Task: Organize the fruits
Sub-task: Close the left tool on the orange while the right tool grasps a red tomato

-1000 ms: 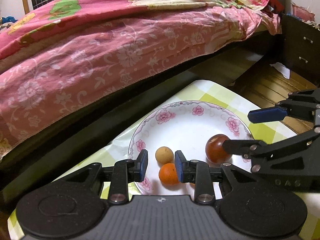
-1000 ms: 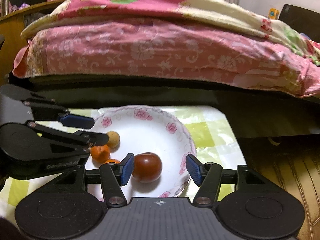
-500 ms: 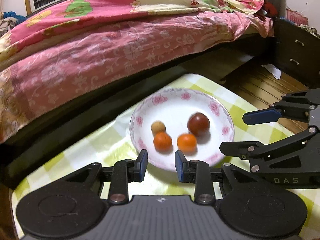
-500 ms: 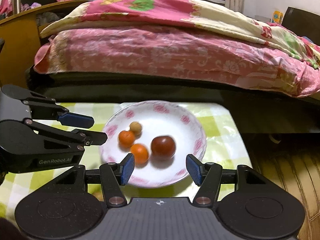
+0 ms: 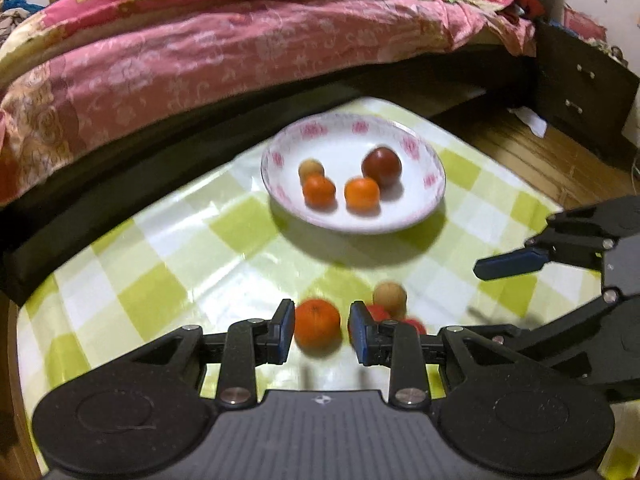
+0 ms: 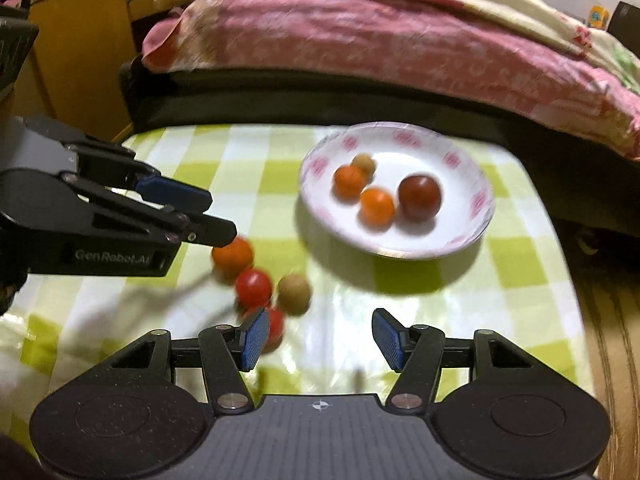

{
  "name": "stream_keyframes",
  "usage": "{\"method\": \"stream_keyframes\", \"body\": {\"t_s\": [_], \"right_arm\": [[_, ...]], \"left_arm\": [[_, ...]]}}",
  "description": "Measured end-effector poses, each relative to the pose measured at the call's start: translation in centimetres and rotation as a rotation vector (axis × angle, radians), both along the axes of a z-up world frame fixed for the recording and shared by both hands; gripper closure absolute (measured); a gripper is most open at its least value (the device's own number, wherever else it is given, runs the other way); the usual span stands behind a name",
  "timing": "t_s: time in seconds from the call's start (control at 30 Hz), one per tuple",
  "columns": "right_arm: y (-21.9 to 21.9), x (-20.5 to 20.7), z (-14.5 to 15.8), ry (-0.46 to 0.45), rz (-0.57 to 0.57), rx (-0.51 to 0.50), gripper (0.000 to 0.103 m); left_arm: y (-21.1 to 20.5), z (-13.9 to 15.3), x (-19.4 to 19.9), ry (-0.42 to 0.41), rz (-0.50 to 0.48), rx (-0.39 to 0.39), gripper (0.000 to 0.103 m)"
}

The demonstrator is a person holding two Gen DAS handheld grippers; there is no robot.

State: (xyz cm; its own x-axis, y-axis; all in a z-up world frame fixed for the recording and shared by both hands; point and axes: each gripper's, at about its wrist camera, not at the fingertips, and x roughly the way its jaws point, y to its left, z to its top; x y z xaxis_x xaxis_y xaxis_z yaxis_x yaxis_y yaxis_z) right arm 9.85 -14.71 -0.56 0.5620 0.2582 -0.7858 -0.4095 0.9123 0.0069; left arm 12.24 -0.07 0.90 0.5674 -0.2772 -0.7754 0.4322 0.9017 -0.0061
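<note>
A white floral plate (image 5: 434, 178) (image 6: 478, 208) on the checked tablecloth holds a dark red fruit (image 5: 381, 167) (image 6: 419, 193), two oranges (image 5: 319, 190) (image 5: 362, 194) and a small tan fruit (image 5: 311, 168). Loose on the cloth nearer me lie an orange (image 5: 317, 323) (image 6: 233, 255), a tan fruit (image 5: 389, 294) (image 6: 294, 288) and two red tomatoes (image 6: 253, 284) (image 6: 274, 324). My left gripper (image 5: 321, 332) is open with the loose orange between its fingers, apart from them. My right gripper (image 6: 316, 338) is open and empty, right of the loose fruits.
The table's green-and-white cloth (image 5: 168, 264) ends at a dark bed frame (image 5: 120, 168) behind. A bed with a pink floral cover (image 5: 200, 48) fills the background. A dark drawer unit (image 5: 580, 92) and wooden floor (image 5: 532, 160) lie to the right.
Both grippers have pulled back from the plate toward the near side of the table. The loose fruits have come into view. The left fingers now straddle the loose orange.
</note>
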Motion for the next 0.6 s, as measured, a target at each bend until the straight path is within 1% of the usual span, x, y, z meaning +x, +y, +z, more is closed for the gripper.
{"method": "stream_keyframes", "body": {"t_s": [0.17,0.3,0.53,0.6], "right_arm": [[1.0,-0.1,-0.8,0.032,0.036,-0.008,0.049],[1.8,0.1,-1.5,0.038,0.068,-0.017,0.049],[2.2,0.9,-2.2,0.057,0.102,-0.003,0.051],[2.3,1.1,-2.2,0.060,0.109,0.001,0.055]], "left_arm": [[0.2,-1.3,-0.5,0.020,-0.047,0.031,0.065],[0.3,-2.1,-0.1,0.026,-0.079,0.052,0.065],[0.3,-3.1,1.4,0.035,-0.099,0.047,0.065],[0.2,-3.2,1.8,0.036,-0.108,0.036,0.063]]}}
